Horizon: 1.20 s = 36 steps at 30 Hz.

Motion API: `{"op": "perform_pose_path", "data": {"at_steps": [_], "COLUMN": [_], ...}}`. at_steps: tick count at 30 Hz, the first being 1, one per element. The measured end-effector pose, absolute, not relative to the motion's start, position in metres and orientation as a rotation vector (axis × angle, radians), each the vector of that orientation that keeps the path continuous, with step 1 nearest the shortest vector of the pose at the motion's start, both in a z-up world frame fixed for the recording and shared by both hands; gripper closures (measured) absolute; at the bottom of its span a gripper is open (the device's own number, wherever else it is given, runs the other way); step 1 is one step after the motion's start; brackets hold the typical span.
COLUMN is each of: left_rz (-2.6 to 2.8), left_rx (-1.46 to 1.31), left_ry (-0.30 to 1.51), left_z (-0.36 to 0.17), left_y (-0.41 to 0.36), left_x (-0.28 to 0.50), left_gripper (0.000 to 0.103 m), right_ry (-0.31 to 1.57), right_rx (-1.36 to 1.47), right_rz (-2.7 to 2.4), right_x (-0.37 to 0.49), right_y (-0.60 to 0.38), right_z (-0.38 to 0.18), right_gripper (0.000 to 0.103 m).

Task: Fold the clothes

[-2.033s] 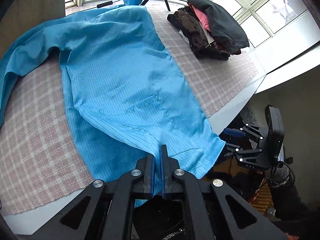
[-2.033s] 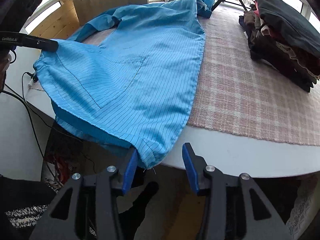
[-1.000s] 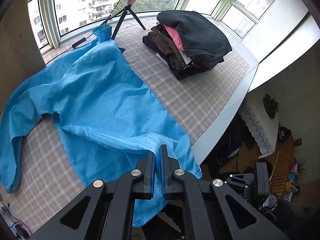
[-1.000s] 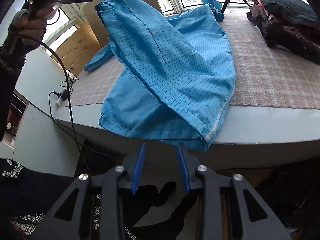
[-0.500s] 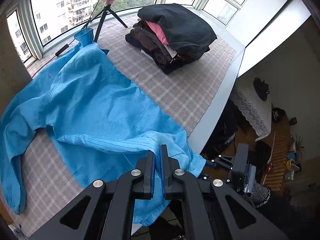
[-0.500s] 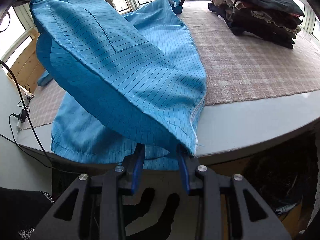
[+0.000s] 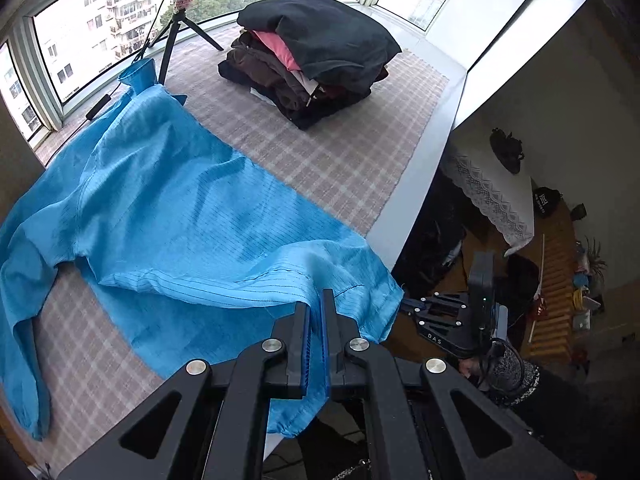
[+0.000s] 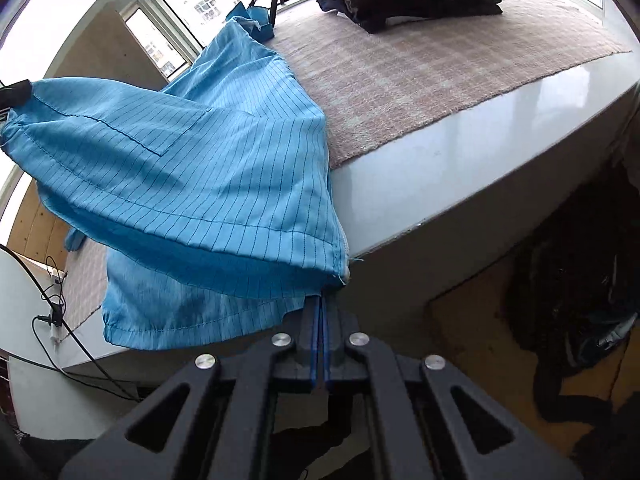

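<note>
Currently the left gripper point(image 7: 316, 308) has its fingers pressed together on the hem of the blue striped garment point(image 7: 180, 216), with cloth running down between the blue pads. The right gripper point(image 8: 321, 312) has its fingers closed almost fully, a thin slit between the pads; the hem corner of the same garment point(image 8: 192, 184) meets the fingertips, so it appears pinched there, though the contact itself is partly hidden by the fabric.

Garment position: spread over the checked mat point(image 7: 320, 148) on the desk point(image 7: 416, 208), collar end toward the far edge by the windows, one sleeve trailing toward the left edge. The lower part hangs over the near edge of the desk. In the right wrist view the upper layer of the front panel, with a patch pocket, is lifted clear of the desk and stretched between the two held points; a second layer hangs below it past the near edge.

Other items: a stack of folded dark clothes point(image 7: 312, 60) with a pink piece in it sits near the far right corner of the mat, well apart from the blue garment. A ring light on a tripod point(image 7: 176, 36) stands at the far edge, just beside the collar. A cable and plug point(image 8: 52, 312) hang off the left end of the desk.
</note>
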<state>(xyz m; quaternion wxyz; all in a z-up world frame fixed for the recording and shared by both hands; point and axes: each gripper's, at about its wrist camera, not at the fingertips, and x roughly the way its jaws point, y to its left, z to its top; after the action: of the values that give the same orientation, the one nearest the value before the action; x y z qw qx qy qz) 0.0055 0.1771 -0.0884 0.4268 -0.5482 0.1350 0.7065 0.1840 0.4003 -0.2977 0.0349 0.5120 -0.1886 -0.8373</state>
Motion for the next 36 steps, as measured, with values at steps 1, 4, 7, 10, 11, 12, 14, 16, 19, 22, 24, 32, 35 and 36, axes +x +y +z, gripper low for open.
{"op": "perform_pose_path", "data": {"at_steps": [1, 4, 7, 10, 11, 12, 14, 16, 19, 22, 24, 32, 35, 36], "left_rz": [1.769, 1.771, 1.740, 1.716, 1.707, 1.710, 1.751, 1.813, 1.941, 2.058, 2.105, 2.023, 1.975, 1.959], "left_rx": [-1.368, -1.379, -1.449, -1.591, -1.643, -1.685, -1.739, -1.761, -1.718, -1.676, -1.663, -1.706, -1.730, -1.738], "left_ry": [0.336, 0.304, 0.231, 0.188, 0.176, 0.155, 0.090, -0.004, -0.150, -0.251, -0.300, -0.367, -0.380, -0.384], "left_z": [-0.088, -0.097, -0.130, -0.179, -0.196, -0.209, -0.223, -0.225, -0.206, -0.191, -0.191, -0.229, -0.246, -0.252], "left_y": [0.175, 0.154, 0.114, 0.072, 0.058, 0.044, 0.019, -0.004, -0.032, -0.047, -0.049, -0.020, -0.007, -0.003], "left_x": [0.007, 0.015, 0.033, 0.053, 0.060, 0.063, 0.063, 0.056, 0.033, -0.003, -0.036, -0.149, -0.190, -0.203], "left_gripper": [0.099, 0.098, 0.094, 0.086, 0.086, 0.086, 0.086, 0.086, 0.083, 0.074, 0.074, 0.074, 0.074, 0.074], "right_ry": [-0.570, -0.492, -0.423, -0.360, -0.329, -0.298, -0.202, -0.086, 0.027, 0.125, 0.168, 0.235, 0.245, 0.253], "right_rx": [1.594, 1.741, 1.798, 1.774, 1.745, 1.716, 1.641, 1.559, 1.458, 1.417, 1.424, 1.601, 1.684, 1.706], "right_rz": [-2.566, -2.454, -2.339, -2.323, -2.337, -2.350, -2.338, -2.301, -2.195, -2.100, -2.056, -2.009, -2.014, -2.025], "right_x": [0.184, 0.190, 0.210, 0.218, 0.211, 0.205, 0.185, 0.166, 0.140, 0.127, 0.118, 0.097, 0.096, 0.096], "right_y": [0.400, 0.403, 0.409, 0.416, 0.413, 0.411, 0.394, 0.367, 0.320, 0.271, 0.238, 0.172, 0.164, 0.162], "right_z": [-0.299, -0.307, -0.300, -0.272, -0.258, -0.244, -0.218, -0.196, -0.179, -0.183, -0.197, -0.258, -0.271, -0.273], "right_gripper": [0.102, 0.080, 0.078, 0.078, 0.078, 0.077, 0.065, 0.057, 0.056, 0.052, 0.052, 0.052, 0.052, 0.052]}}
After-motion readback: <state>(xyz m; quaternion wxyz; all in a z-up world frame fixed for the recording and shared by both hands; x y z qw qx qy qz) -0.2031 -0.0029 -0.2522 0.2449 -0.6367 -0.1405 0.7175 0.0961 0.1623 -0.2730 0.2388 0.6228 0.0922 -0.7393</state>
